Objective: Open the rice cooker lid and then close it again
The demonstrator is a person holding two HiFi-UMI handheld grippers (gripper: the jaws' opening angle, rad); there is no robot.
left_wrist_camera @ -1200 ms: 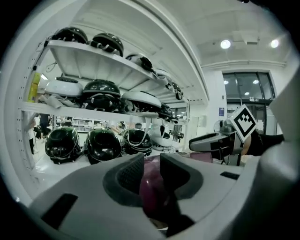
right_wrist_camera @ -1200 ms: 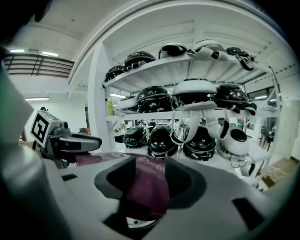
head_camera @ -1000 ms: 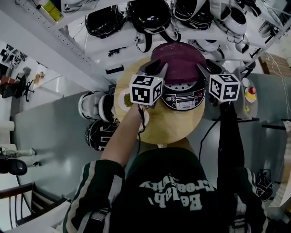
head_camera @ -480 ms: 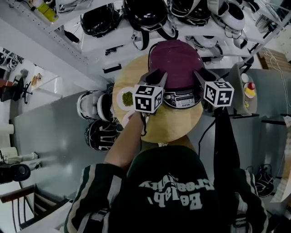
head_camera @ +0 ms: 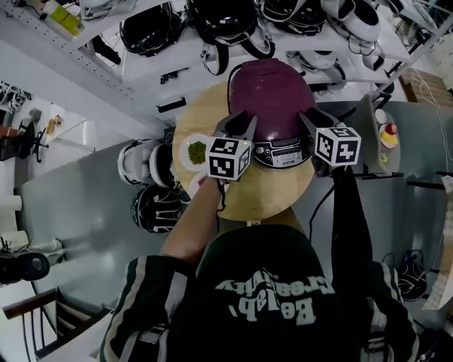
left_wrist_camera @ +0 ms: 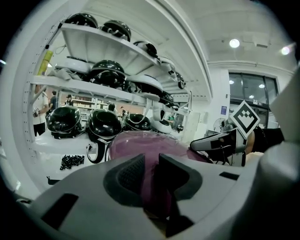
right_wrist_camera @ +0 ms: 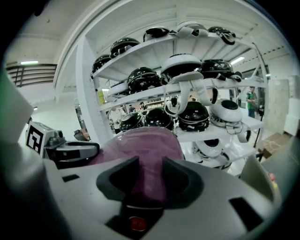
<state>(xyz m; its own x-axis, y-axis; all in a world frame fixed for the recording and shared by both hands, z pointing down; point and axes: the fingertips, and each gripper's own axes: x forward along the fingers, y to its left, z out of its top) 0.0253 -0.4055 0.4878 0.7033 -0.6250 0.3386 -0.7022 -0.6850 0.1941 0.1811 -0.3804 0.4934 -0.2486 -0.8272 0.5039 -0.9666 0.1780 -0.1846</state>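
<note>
Flanking closed rice cooker [head_camera: 272, 88] on surface [head_camera: 272, 194] | left hand-held gripper [head_camera: 239, 121]: jaws apart, just been closing, nothing between; cooker ahead-right | right hand-held gripper [head_camera: 313, 117]: apart, just been opening, empty; cooker ahead-left | equally near

Rice cooker [head_camera: 272, 99] sits on the round table [head_camera: 272, 194], toward the edge farthest from me, with its control panel [head_camera: 283, 152] on the side facing me. Small dish [head_camera: 196, 152] is on the same table, just left of the cooker, near the rim. Behind the table I have shelves [head_camera: 177, 67] loaded with helmets [head_camera: 230, 21]. More helmets [head_camera: 157, 208] lie on the floor [head_camera: 78, 205], left of the table.
</note>
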